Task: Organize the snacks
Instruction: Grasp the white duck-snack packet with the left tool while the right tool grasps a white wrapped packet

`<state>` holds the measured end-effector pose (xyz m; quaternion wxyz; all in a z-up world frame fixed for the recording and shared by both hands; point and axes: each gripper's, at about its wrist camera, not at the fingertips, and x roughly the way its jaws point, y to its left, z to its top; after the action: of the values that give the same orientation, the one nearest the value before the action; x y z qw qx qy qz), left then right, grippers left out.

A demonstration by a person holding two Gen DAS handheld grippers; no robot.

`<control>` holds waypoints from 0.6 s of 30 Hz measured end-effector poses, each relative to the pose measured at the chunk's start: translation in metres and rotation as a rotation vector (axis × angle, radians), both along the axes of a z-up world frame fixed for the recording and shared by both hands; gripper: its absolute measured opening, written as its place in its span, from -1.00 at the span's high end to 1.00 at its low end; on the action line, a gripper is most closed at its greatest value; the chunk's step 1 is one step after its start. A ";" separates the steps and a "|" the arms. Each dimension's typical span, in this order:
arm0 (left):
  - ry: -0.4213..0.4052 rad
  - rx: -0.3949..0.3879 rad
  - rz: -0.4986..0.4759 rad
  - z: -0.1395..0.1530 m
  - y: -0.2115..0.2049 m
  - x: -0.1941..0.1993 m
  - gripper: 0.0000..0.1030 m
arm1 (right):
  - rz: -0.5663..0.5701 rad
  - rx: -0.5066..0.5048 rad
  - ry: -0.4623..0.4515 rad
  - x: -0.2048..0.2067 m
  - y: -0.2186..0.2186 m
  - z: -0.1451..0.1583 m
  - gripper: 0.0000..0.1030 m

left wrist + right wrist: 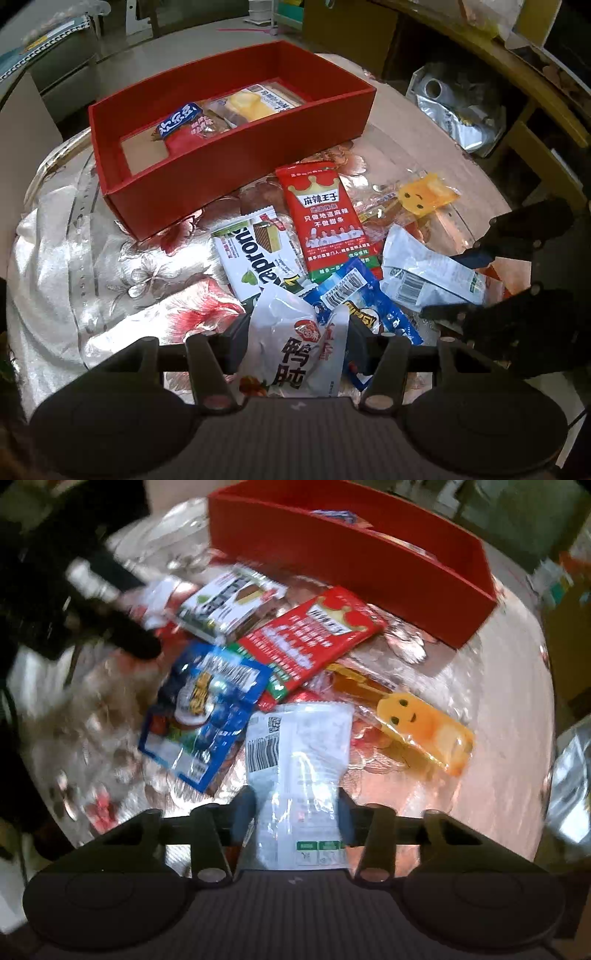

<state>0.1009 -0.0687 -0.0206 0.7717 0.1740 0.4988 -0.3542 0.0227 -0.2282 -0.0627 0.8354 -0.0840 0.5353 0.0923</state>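
Table (424, 122) w/ shiny floral cloth, carrying everything. Red box (236, 147) far ahead of left hand-held gripper (295, 343), open-topped, already holding a few packets, so prob the sorting target. Loose snack pile between box & both tools, not yet sorted. White duck-gizzard pouch (295, 350) pinched in left hand-held gripper, crumpled at the waist, seemingly ready for the box. White barcode pouch (299, 760) squeezed between pads of right hand-held gripper (297, 808), just right of blue packet (207, 705).
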 end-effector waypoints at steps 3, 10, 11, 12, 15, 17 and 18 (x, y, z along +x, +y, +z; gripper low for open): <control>0.004 -0.022 0.017 0.003 0.002 0.003 0.04 | -0.032 0.009 -0.019 -0.001 -0.006 0.005 0.18; 0.001 -0.075 0.049 0.012 0.007 0.008 0.04 | -0.094 0.095 -0.077 -0.003 -0.026 0.029 0.22; 0.000 -0.081 0.053 0.013 0.007 0.008 0.04 | -0.103 0.113 -0.085 -0.004 -0.030 0.034 0.22; 0.000 -0.087 0.058 0.013 0.008 0.009 0.04 | -0.114 0.132 -0.094 -0.004 -0.033 0.037 0.22; 0.008 -0.118 0.068 0.016 0.009 0.012 0.04 | -0.132 0.177 -0.115 -0.002 -0.042 0.045 0.22; 0.000 -0.130 0.072 0.019 0.007 0.013 0.04 | -0.142 0.186 -0.130 0.002 -0.043 0.048 0.22; -0.005 -0.136 0.076 0.021 0.007 0.014 0.04 | -0.147 0.194 -0.133 0.004 -0.042 0.048 0.22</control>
<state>0.1147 -0.0621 0.0002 0.7957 0.1030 0.4779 -0.3576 0.0264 -0.2701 -0.0152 0.8778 0.0309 0.4720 0.0764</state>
